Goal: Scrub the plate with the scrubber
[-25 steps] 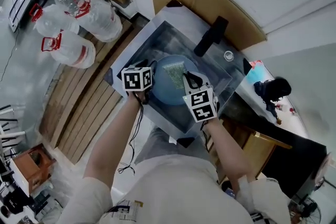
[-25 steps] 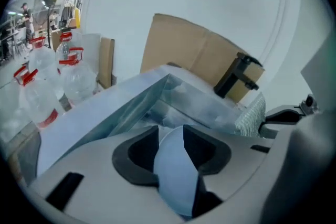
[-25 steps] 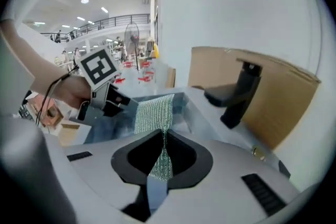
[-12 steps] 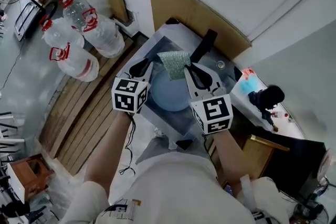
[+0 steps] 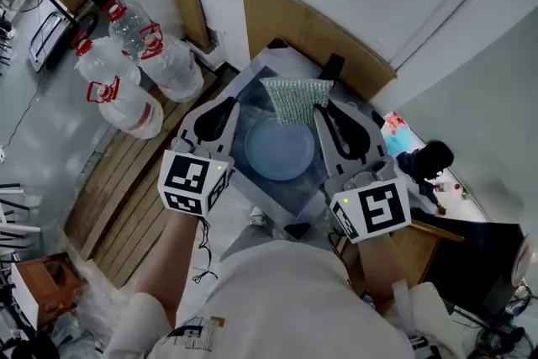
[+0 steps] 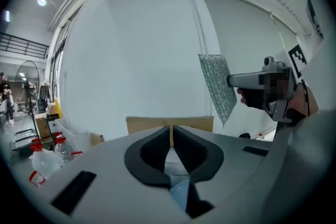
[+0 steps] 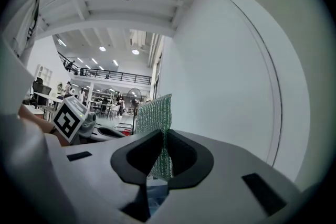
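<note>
A round blue plate (image 5: 277,151) lies flat in the steel sink (image 5: 277,194). My right gripper (image 5: 324,108) is shut on the green mesh scrubber (image 5: 294,97), which hangs above the plate's far edge, clear of it. In the right gripper view the scrubber (image 7: 155,113) stands upright, pinched in that gripper (image 7: 163,137). My left gripper (image 5: 227,108) hovers over the sink's left side, its jaws closing with nothing between them. In the left gripper view that gripper (image 6: 171,129) has its tips almost touching, and the scrubber (image 6: 217,86) dangles at the upper right.
Large water jugs (image 5: 126,88) stand on the floor to the left beside wooden slats (image 5: 126,181). A sheet of cardboard (image 5: 311,21) leans on the wall behind the sink. A black faucet (image 5: 333,63) sits at the sink's back, and dark items (image 5: 429,157) lie on the counter to the right.
Both grippers have lifted away from the plate and come closer to the head camera. The scrubber rose off the plate with the right gripper. The left jaws have come together.
</note>
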{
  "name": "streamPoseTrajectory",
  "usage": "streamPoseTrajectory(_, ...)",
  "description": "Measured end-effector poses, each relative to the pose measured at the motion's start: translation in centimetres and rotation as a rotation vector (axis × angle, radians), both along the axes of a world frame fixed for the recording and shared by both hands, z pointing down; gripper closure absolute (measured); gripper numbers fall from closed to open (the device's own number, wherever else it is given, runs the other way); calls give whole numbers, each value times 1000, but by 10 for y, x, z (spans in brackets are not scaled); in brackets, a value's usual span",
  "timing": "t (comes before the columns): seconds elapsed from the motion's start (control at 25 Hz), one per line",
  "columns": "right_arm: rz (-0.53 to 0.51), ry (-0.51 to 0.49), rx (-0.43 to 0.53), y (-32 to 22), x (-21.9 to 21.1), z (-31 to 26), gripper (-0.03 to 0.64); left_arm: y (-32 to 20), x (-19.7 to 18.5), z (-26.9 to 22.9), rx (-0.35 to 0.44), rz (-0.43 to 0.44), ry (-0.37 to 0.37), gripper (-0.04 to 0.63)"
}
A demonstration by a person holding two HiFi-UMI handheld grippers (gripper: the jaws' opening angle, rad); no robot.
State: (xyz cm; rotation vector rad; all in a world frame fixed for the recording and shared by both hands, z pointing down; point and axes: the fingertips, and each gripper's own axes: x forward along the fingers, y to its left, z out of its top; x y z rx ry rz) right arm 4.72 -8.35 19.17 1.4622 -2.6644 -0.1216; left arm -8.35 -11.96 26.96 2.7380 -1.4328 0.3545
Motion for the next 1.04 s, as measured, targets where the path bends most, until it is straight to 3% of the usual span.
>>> streamPoseTrajectory(0.4, -41, -62, 41, 40, 3, -37, 552, 51, -5, -52, 150, 12, -20, 574)
streamPoseTrajectory(0.72, -61, -103, -3, 57, 2, -31, 552, 71, -14, -52, 149, -5, 34, 577)
streamPoseTrajectory(1.04, -53, -96, -36, 54, 2, -16, 551, 70, -17, -41, 117, -13, -10, 577)
